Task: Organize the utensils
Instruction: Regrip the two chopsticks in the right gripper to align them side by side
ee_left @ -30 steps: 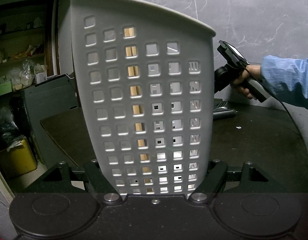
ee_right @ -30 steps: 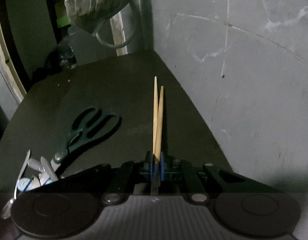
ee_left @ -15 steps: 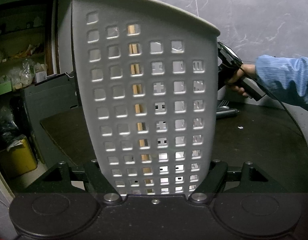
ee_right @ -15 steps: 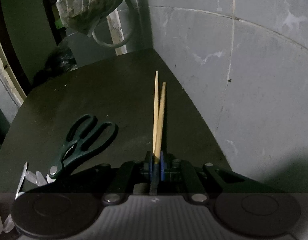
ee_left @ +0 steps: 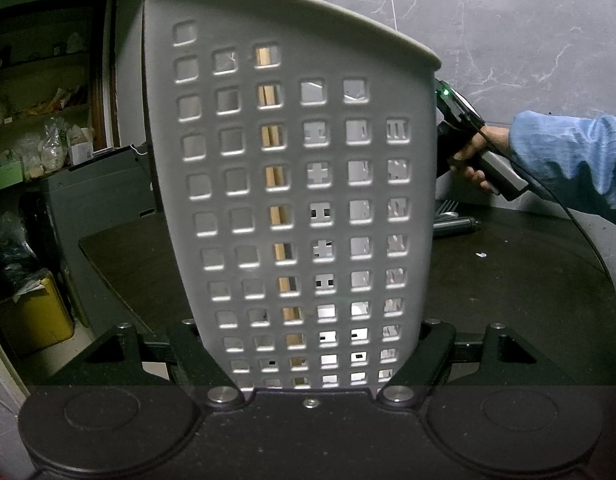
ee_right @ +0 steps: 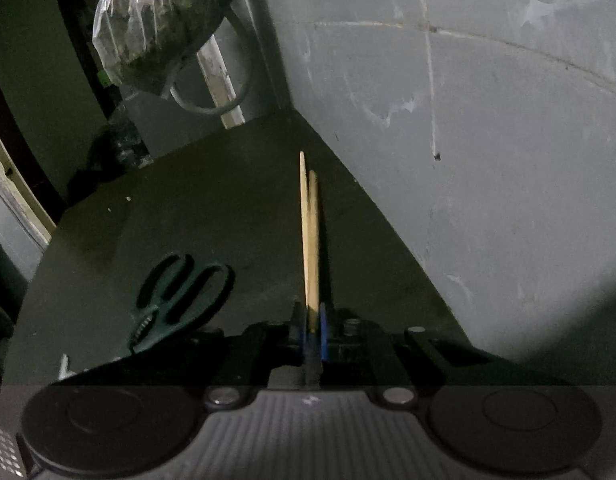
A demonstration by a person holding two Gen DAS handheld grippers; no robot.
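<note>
Left wrist view, left to right:
- Left gripper (ee_left: pixel 310 354): jaws spread wide and clamped on either side of the utensil holder.
- Utensil holder (ee_left: pixel 291 184): grey, perforated with square holes, upright between the jaws, filling the middle of the view. Pale wooden sticks (ee_left: pixel 273 138) show through one column of holes, inside the holder.
- Table (ee_left: pixel 508 300): dark, beyond the jaws.
- Dark-handled utensils (ee_left: pixel 454 224): lying on the table past the right jaw, partly hidden by the holder.
- Hand (ee_left: pixel 474 152) in a blue sleeve (ee_left: pixel 568 160): far right, around the other gripper's handle.

Right wrist view, left to right:
- Scissors (ee_right: pixel 179 296): dark handles, flat on the table left of the jaws.
- Right gripper (ee_right: pixel 314 328): jaws nearly together, pinching a pair of wooden chopsticks (ee_right: pixel 311 240) that jut straight ahead, clear of the table.
- Wall (ee_right: pixel 488 180): grey, right of the jaws.
</note>
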